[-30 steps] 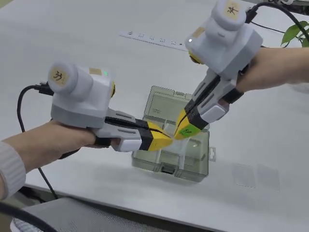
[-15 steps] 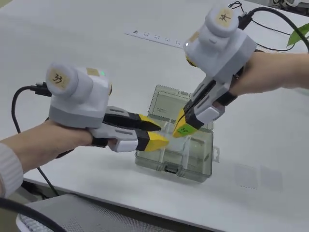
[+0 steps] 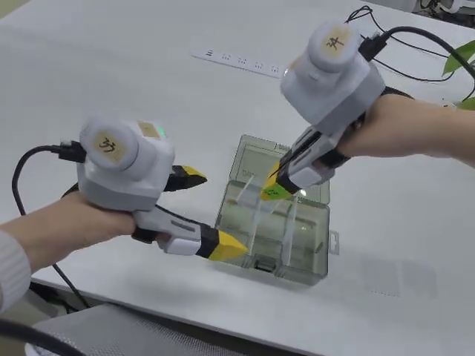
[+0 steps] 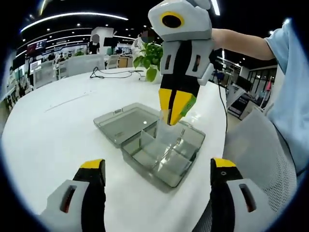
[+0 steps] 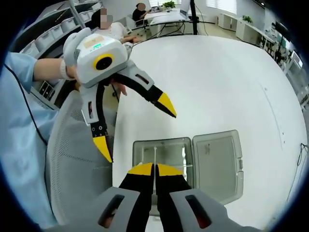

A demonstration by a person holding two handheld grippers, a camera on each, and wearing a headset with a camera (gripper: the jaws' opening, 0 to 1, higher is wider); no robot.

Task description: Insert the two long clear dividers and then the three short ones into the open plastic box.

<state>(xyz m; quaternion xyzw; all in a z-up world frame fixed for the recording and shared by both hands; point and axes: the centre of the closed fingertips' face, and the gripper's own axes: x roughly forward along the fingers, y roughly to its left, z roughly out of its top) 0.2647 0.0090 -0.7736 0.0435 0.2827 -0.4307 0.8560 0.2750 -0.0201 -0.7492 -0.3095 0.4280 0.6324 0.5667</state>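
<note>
The open smoky plastic box [image 3: 306, 268] lies near the table's front edge with its lid [image 3: 256, 157] flat behind it. Clear dividers [image 3: 290, 219] stand inside. Above the box's back part, my right gripper [image 3: 271, 191] is shut on a clear divider [image 4: 170, 129] that reaches down into the box [image 4: 145, 157]. My left gripper [image 3: 209, 212] is wide open, just left of the box and holding nothing. In its own view my left gripper [image 4: 157, 166] frames the box. My right gripper [image 5: 154, 168] looks down on the box [image 5: 145, 145].
Two loose clear dividers [image 3: 377, 263] lie flat on the white table [image 3: 111, 67] right of the box. A white power strip [image 3: 245, 62] lies farther back. Black cables [image 3: 415, 33] and a plant leaf [image 3: 460, 55] are at the back right. A grey mesh chair [image 3: 111, 330] sits below the table edge.
My left gripper has opened wide and drawn back to the left, away from the box. My right gripper stays shut over the box and has risen slightly.
</note>
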